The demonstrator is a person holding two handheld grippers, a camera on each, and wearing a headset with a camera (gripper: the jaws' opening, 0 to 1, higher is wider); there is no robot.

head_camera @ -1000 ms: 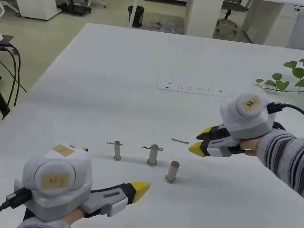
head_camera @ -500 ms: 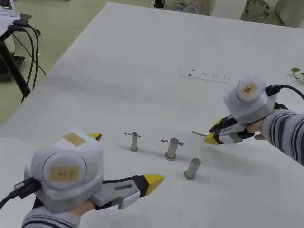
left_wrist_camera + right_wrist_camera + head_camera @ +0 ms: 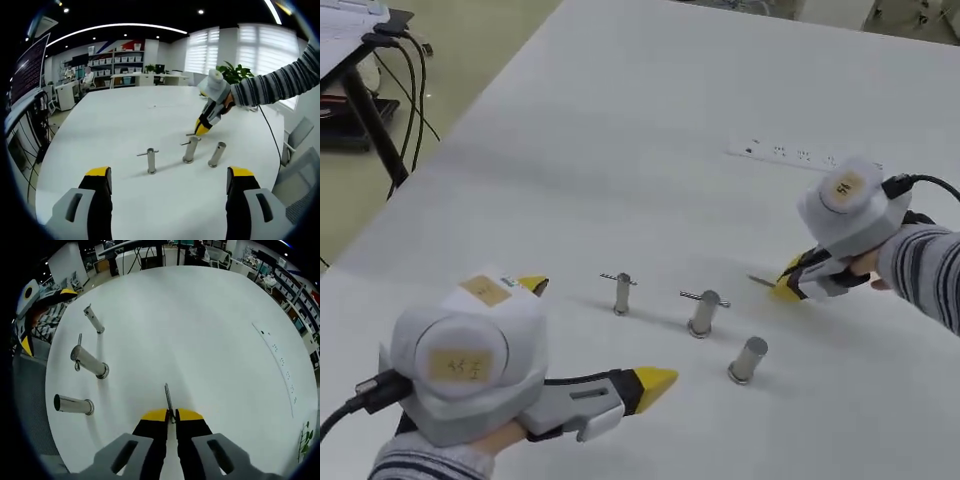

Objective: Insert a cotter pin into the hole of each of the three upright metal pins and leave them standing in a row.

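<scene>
Three upright metal pins stand in a row on the white counter (image 3: 570, 130). The first pin (image 3: 622, 293) and second pin (image 3: 702, 313) each carry a cotter pin through the head. The third pin (image 3: 748, 359) has its hole empty.

The right gripper (image 3: 785, 290) sits low over the counter, just beyond the second pin, jaws closed on a loose cotter pin (image 3: 167, 395) that projects forward from the tips. The left gripper (image 3: 595, 333) hovers near the row, jaws spread wide and holding nothing.

Each gripper housing bears a tan sticker with handwritten figures, too blurred to read with certainty. A white power strip (image 3: 790, 155) lies farther back, its markings illegible.
</scene>
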